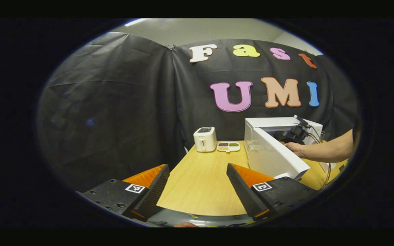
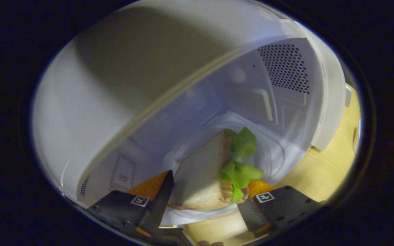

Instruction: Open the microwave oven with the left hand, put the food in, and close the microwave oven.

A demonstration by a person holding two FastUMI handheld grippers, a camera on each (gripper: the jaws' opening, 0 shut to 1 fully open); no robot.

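The white microwave [image 1: 279,123] stands on the right of the wooden table [image 1: 200,184] with its door [image 1: 272,155] swung open toward me. A person's hand [image 1: 294,147] holds my right gripper [image 1: 291,135] inside the opening. In the right gripper view, my right gripper [image 2: 210,184] is shut on a sandwich [image 2: 200,177] with green lettuce, inside the cavity just over the glass turntable [image 2: 272,160]. Whether the sandwich rests on the glass I cannot tell. My left gripper [image 1: 197,167] hangs open over the table's near edge, left of the door, with nothing between its fingers.
A small white toaster [image 1: 205,139] and a divided snack tray [image 1: 228,147] sit at the table's far edge, left of the microwave. Cables trail by the microwave's right side [image 1: 327,171]. Bare table [image 2: 330,164] shows right of the cavity.
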